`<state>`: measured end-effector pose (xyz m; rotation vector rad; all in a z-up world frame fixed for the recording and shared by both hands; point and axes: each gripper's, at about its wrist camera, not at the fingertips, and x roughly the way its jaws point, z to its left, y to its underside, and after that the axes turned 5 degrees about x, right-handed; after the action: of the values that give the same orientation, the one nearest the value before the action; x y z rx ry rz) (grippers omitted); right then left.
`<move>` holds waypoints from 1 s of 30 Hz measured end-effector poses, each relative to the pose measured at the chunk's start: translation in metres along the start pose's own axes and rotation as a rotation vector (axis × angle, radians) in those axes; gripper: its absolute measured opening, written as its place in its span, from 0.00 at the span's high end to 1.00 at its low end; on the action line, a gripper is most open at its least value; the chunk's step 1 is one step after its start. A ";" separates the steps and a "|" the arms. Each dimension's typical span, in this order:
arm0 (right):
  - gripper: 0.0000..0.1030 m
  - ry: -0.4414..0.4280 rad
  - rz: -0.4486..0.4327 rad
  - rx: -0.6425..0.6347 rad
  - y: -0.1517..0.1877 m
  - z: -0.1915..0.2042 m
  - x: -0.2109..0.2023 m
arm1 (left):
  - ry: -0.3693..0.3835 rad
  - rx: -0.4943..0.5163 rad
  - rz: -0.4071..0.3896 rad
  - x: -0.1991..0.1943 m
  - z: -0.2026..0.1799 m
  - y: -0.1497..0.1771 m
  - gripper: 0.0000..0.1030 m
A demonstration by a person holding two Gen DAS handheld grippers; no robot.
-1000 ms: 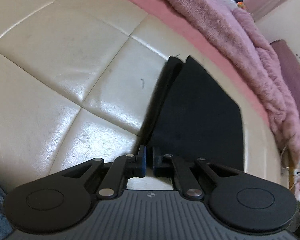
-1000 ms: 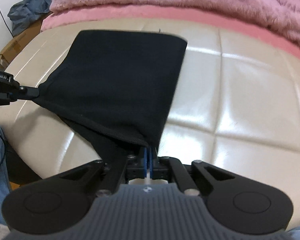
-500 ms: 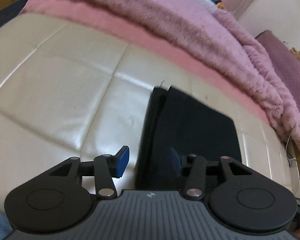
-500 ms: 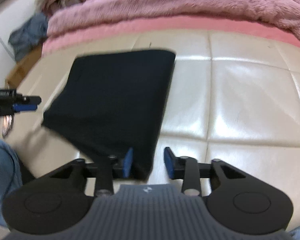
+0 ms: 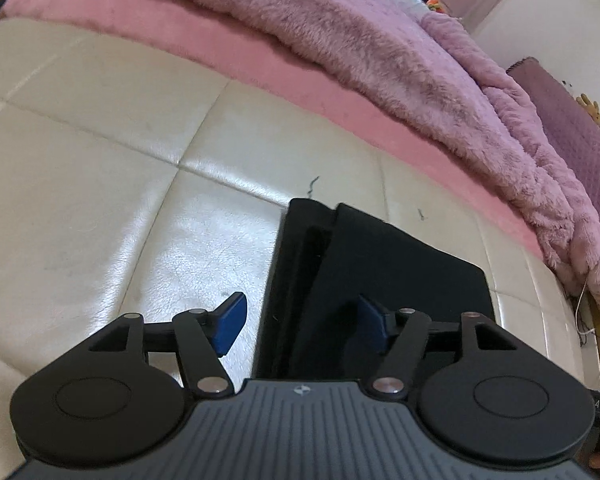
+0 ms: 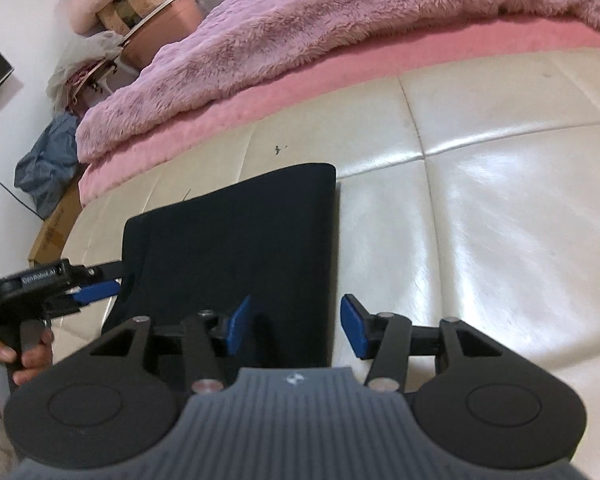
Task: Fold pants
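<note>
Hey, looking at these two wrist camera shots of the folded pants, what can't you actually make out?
- Near edge of the black pants: in the left wrist view the left hand-held gripper, jaws opening, covers it; in the right wrist view the right hand-held gripper, also opening, does.
- Layers in the fold: uniformly dark cloth.
- Person's hand: cut off by the right wrist view's left edge.
- Clutter behind the pink blanket: too small.

Pants (image 5: 384,280): near edge hidden behind left gripper (image 5: 300,326) body. Hand (image 6: 18,354): cut by left picture edge in right wrist view. Cushion (image 5: 100,200): near edge unseen. Clutter beyond pink blanket (image 6: 340,28): indistinct.
</note>
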<state>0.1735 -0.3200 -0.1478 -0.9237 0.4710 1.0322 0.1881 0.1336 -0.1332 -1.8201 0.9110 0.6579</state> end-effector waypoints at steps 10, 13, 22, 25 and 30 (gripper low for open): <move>0.59 -0.129 0.035 0.124 -0.022 -0.027 0.046 | 0.132 -0.053 -0.010 0.029 0.016 -0.010 0.27; 0.60 -0.191 0.037 0.171 -0.025 -0.037 0.054 | 0.153 -0.045 -0.022 0.035 0.017 -0.012 0.27; 0.78 -0.310 0.055 0.277 -0.027 -0.063 0.066 | 0.130 -0.022 -0.018 0.039 0.008 -0.014 0.57; 0.81 -0.290 0.060 0.250 -0.028 -0.058 0.065 | 0.112 -0.022 -0.005 0.040 0.003 -0.016 0.61; 0.85 -0.230 0.062 0.199 -0.032 -0.044 0.063 | 0.051 0.026 0.003 0.036 -0.011 -0.018 0.67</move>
<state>0.2339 -0.3303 -0.2040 -0.6089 0.4024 1.1110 0.2240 0.1179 -0.1467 -1.8207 0.9517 0.6009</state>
